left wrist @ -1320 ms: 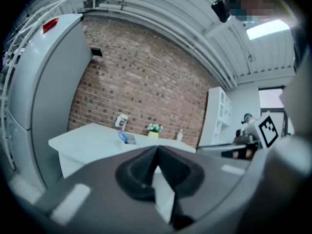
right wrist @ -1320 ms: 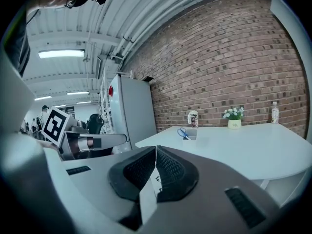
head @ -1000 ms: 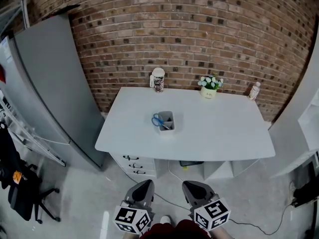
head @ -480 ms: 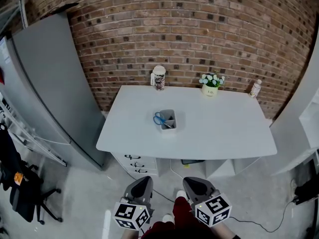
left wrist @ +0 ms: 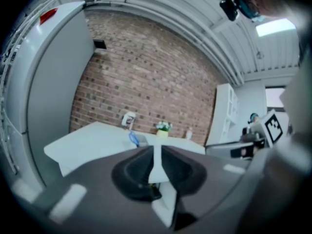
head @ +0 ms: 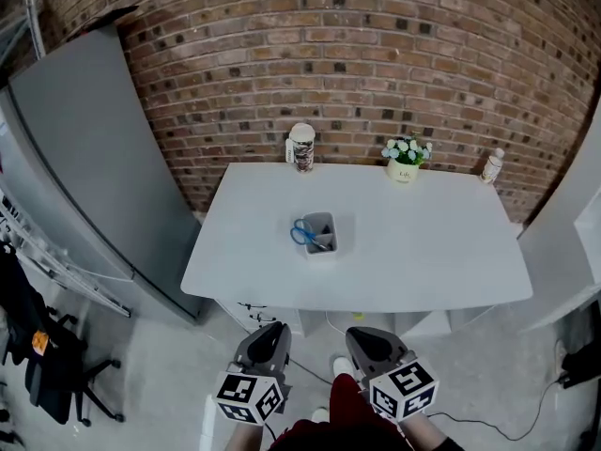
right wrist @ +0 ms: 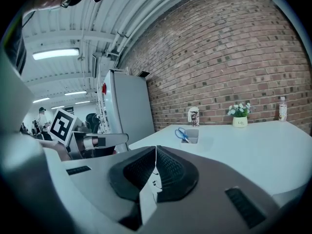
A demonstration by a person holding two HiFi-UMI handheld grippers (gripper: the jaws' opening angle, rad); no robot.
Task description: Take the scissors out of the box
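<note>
**A:** Blue-handled scissors (head: pixel 300 232) are sitting in the grey box (head: pixel 321 250), with the handles poking out on its left side. The box is standing mid-table, centre frame.

**B:** Grippers?

**A:** Both are hanging at bottom centre, short of the white table (head: pixel 432 261). The left gripper (head: pixel 270 331) has just been opening its jaws. They're showing a slim gap with nothing in it. The right gripper (head: pixel 362 334) is keeping its jaws pressed together, empty.

**B:** Anything else?

**A:** A jar (head: pixel 301 147), flower pot (head: pixel 405 161) and bottle (head: pixel 491 165) are lining the table's far edge by the brick wall (head: pixel 376 54). A grey fridge (head: pixel 84 158) is standing at left.
</note>
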